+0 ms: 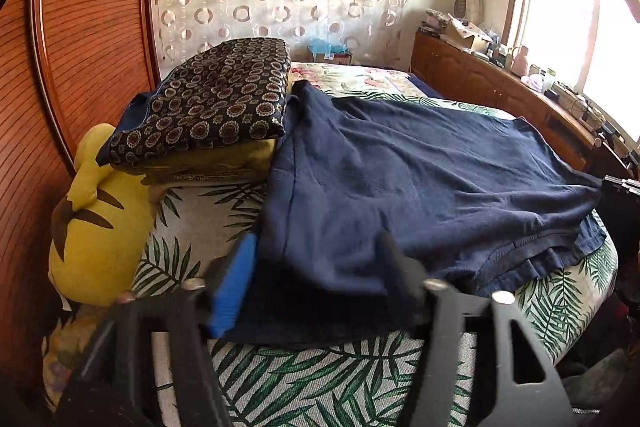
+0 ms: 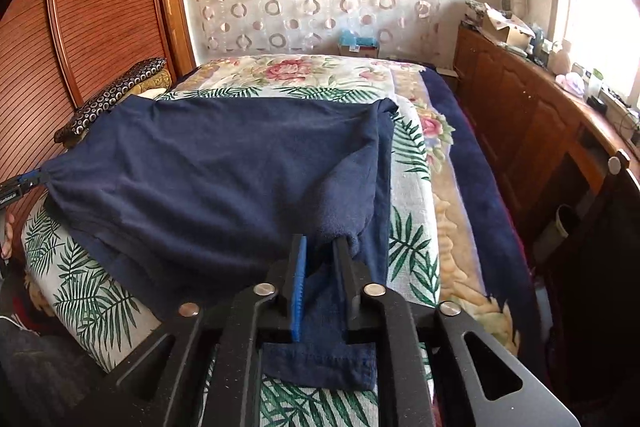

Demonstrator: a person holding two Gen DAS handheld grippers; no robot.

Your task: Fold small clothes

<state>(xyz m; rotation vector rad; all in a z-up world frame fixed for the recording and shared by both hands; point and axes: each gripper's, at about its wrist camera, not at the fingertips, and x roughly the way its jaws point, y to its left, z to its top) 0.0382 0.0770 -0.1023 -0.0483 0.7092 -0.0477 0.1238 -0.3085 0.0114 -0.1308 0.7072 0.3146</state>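
A dark navy garment [image 1: 420, 179] lies spread on the leaf-print bed sheet [image 1: 320, 379], with its near layer folded over. My left gripper [image 1: 318, 247] stands open and wide at the garment's near left corner; the slack cloth lies between the blue pad and the black finger. In the right wrist view the same garment [image 2: 220, 167] stretches across the bed. My right gripper [image 2: 319, 243] has its jaws slightly parted around a bunched edge, and the hem hangs loose beneath them. The left gripper [image 2: 20, 183] shows at the far left edge by the gathered corner.
A yellow plush toy [image 1: 96, 219] and a stack of folded patterned fabric [image 1: 216, 103] sit at the left by the wooden headboard [image 1: 80, 47]. A floral blanket [image 2: 452, 227] covers the bed's right side. A cluttered wooden cabinet [image 2: 520, 99] runs under the window.
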